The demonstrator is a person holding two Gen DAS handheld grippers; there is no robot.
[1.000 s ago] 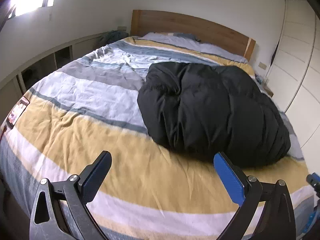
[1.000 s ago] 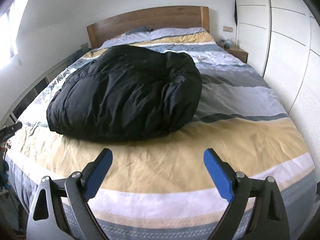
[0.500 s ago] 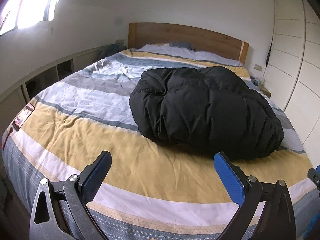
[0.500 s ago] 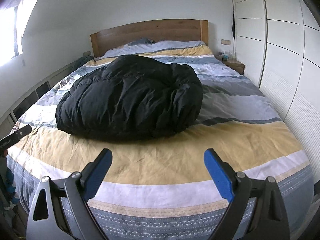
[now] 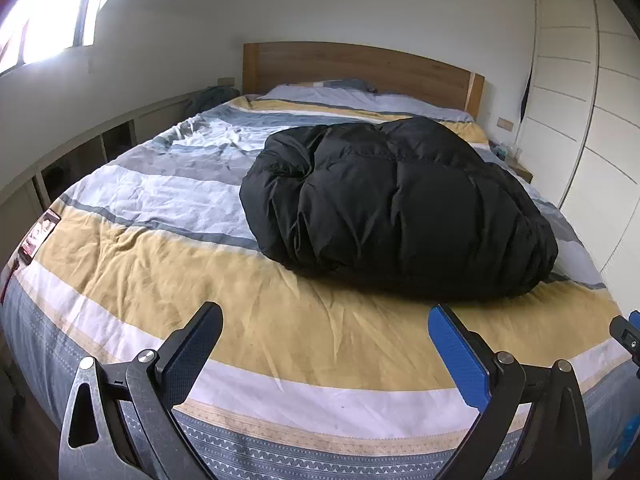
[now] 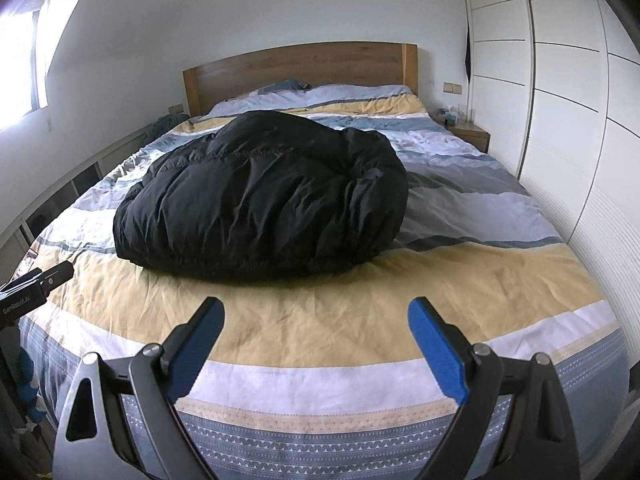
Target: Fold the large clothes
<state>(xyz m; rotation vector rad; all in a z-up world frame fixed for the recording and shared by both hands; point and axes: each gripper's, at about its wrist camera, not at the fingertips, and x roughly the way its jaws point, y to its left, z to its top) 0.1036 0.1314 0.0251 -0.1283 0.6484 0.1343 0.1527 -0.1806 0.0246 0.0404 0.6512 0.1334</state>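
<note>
A black puffer jacket (image 5: 400,208) lies folded into a thick bundle in the middle of the striped bed (image 5: 160,264); it also shows in the right wrist view (image 6: 264,200). My left gripper (image 5: 325,330) is open and empty, held back over the foot of the bed, well short of the jacket. My right gripper (image 6: 316,320) is open and empty too, over the bed's foot edge (image 6: 320,412), apart from the jacket. The left gripper's tip shows at the left edge of the right wrist view (image 6: 44,280).
A wooden headboard (image 5: 360,68) and pillows stand at the far end. White wardrobe doors (image 6: 560,120) run along the right side with a bedside table (image 6: 468,134). Low open shelves (image 5: 80,160) line the left wall under a window.
Both grippers have pulled back and up from the jacket toward the foot of the bed, so more of the bed shows. The jacket has not moved. Both stay open.
</note>
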